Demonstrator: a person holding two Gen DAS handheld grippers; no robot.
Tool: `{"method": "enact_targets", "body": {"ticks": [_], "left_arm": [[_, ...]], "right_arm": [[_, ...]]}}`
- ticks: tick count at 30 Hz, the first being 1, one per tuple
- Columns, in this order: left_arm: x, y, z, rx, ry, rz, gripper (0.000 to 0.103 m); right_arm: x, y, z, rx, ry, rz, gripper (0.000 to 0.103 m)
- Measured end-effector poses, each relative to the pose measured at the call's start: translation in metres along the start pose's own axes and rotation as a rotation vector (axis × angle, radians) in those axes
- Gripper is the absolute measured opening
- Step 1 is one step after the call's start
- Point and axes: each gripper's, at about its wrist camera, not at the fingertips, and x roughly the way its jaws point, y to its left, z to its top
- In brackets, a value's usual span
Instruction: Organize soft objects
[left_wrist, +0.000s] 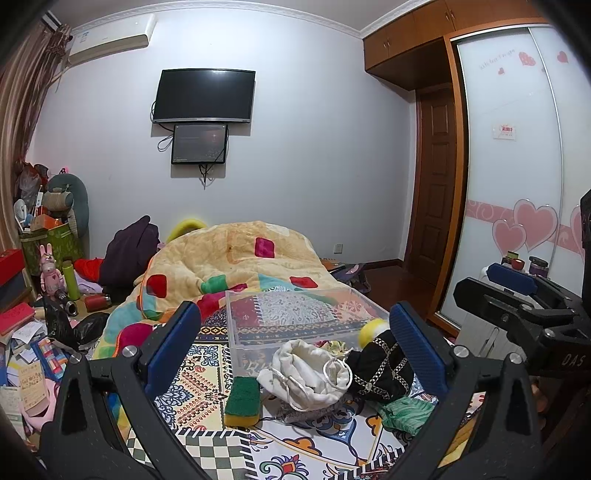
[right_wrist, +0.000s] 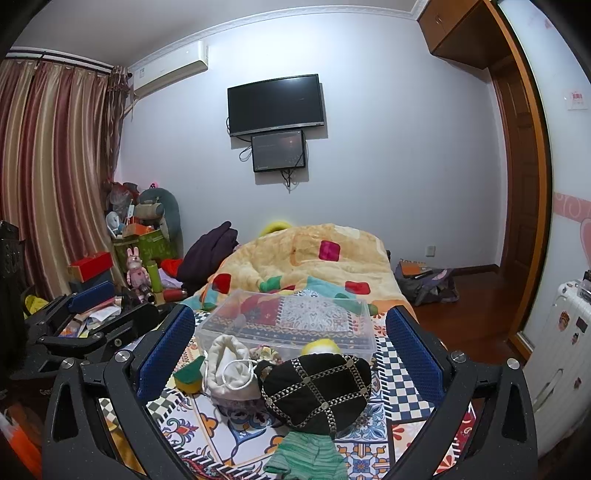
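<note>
A clear plastic bin (left_wrist: 236, 325) (right_wrist: 364, 338) sits on the patterned bedspread. In front of it lie a white drawstring pouch (left_wrist: 308, 374) (right_wrist: 229, 369), a black quilted pouch (left_wrist: 380, 367) (right_wrist: 317, 387), a green-and-yellow sponge (left_wrist: 242, 400) (right_wrist: 188, 376), a green knitted cloth (left_wrist: 406, 411) (right_wrist: 306, 456) and a yellow fluffy ball (left_wrist: 373, 328) (right_wrist: 319, 347). My left gripper (left_wrist: 295, 354) is open and empty above the white pouch. My right gripper (right_wrist: 290, 354) is open and empty above the black pouch. Each gripper shows at the edge of the other's view.
A bunched orange quilt (left_wrist: 236, 258) (right_wrist: 314, 258) lies behind the bin. Clutter of boxes, toys and bottles (left_wrist: 55, 266) (right_wrist: 140, 266) fills the left side. A wardrobe (left_wrist: 517, 166) and wooden floor (right_wrist: 476, 306) are on the right.
</note>
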Motion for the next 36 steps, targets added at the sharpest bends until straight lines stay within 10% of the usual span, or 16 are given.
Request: {"method": "enact_targets", "body": {"ticks": [26,36], "left_arm": [[0.001,0.000,-0.002,0.001,0.005,-0.005,0.103],[0.036,0.013,-0.019,-0.007,0.121,0.029,0.103]], "right_arm": [[-0.001,0.002,-0.001,-0.003,-0.005,0.009,0.103],[0.028,-0.014,-0.017,0.045,0.096,0.042,0.103]]}}
